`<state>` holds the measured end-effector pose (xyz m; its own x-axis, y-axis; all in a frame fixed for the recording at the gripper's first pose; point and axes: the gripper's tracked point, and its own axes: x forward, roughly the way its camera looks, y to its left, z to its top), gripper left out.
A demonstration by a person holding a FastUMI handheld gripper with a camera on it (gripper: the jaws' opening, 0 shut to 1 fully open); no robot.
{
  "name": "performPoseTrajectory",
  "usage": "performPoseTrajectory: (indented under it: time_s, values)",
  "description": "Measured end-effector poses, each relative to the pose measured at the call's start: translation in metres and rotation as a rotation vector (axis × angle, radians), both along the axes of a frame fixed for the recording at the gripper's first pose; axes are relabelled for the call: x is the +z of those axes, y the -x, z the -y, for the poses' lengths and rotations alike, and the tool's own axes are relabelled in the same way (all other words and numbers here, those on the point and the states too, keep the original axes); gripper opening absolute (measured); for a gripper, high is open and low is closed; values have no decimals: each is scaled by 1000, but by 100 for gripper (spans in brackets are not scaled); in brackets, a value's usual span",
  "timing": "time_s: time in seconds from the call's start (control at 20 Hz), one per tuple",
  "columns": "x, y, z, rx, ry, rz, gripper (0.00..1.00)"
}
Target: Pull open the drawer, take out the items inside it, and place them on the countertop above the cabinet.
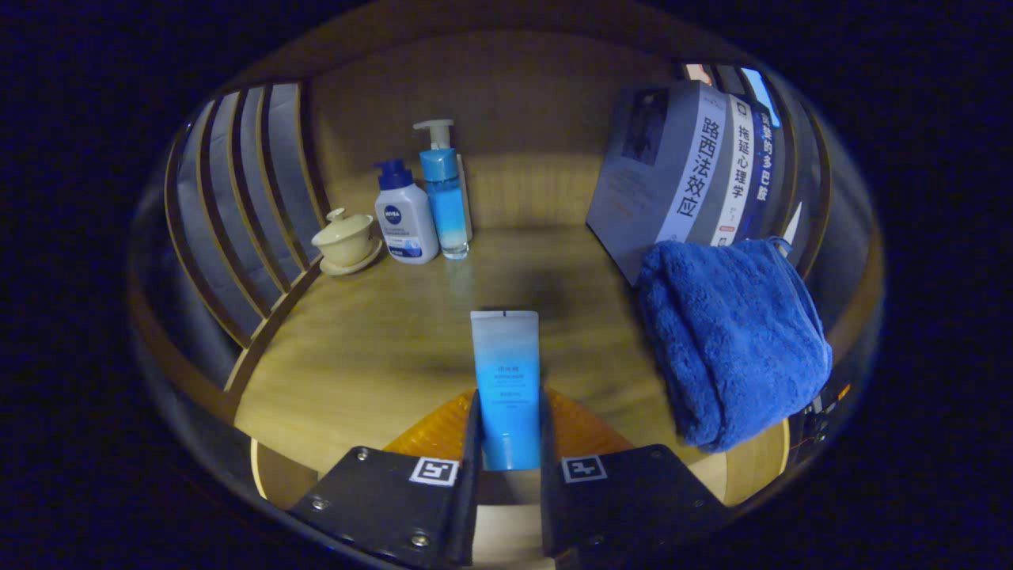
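Observation:
My gripper (509, 423) is shut on a blue tube (506, 380), which points forward from between the fingers, its flat crimped end farthest from me. The tube hangs just above the wooden countertop (380, 348), over its near part. A shadow lies on the wood beyond the tube's far end. The drawer is out of sight.
A folded blue towel (732, 340) lies to the right of the fingers, with several books (696, 174) leaning behind it. At the back left stand a lidded cup on a saucer (345, 240), a white pump bottle (405, 214) and a blue pump bottle (445, 194). Slatted rails (237, 214) bound the sides.

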<state>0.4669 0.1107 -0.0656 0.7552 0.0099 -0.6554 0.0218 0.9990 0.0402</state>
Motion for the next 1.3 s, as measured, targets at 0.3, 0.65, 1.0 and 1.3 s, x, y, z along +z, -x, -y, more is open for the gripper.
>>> performPoseTrajectory:
  time_s: [0.3, 0.65, 1.0, 1.3]
  values:
    - [0, 6, -10, 43, 18, 9, 65]
    - [40, 59, -19, 48, 39, 111, 84]
    - [77, 147, -8, -10, 53, 282, 84]
    - [70, 225, -14, -7, -13, 398, 84]
